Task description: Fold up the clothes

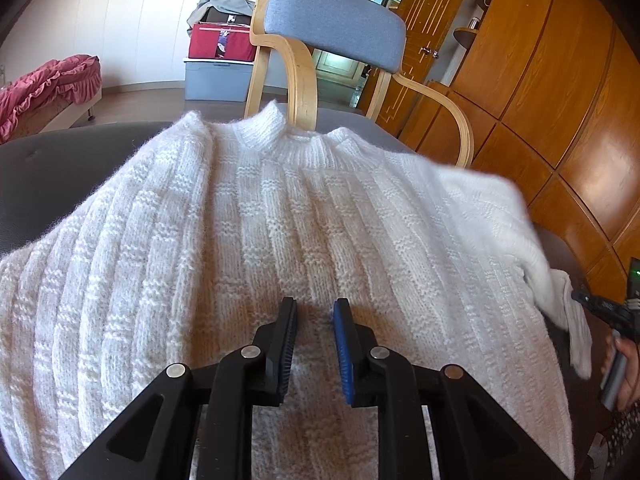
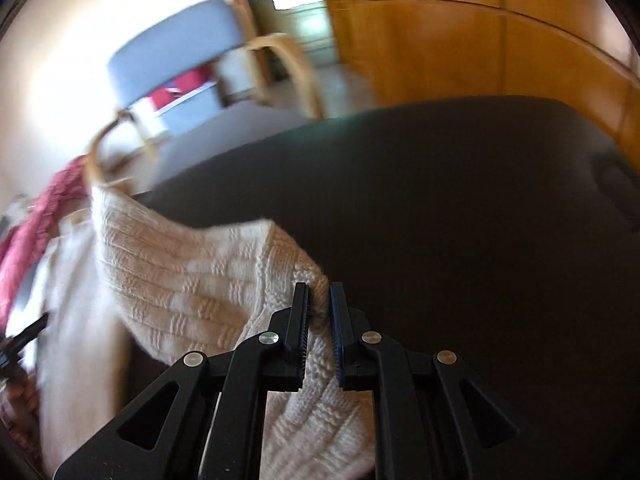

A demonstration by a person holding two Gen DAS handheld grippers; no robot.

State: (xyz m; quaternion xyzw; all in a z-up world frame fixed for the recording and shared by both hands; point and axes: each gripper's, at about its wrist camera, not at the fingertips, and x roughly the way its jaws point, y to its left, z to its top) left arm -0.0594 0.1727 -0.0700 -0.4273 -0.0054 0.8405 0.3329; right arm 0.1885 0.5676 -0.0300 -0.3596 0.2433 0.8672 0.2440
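Observation:
A white knit sweater (image 1: 256, 232) lies spread on a dark table (image 1: 60, 168), collar toward the far edge. My left gripper (image 1: 315, 308) hovers open over the sweater's lower middle, with nothing between its fingers. In the right wrist view my right gripper (image 2: 319, 298) is shut on the cuff of the sweater's sleeve (image 2: 192, 280), which is lifted off the dark table (image 2: 460, 220) and stretches away to the left. The right gripper (image 1: 600, 308) also shows at the right edge of the left wrist view, held by a hand, with the sleeve end (image 1: 568, 312) at its tip.
A chair (image 1: 332, 28) with a grey-blue back and bent wooden arms stands just beyond the table's far edge. Wooden cabinets (image 1: 552, 80) line the right side. A red box (image 1: 222, 42) on a grey bin and a pink ruffled bedcover (image 1: 48, 88) sit farther back.

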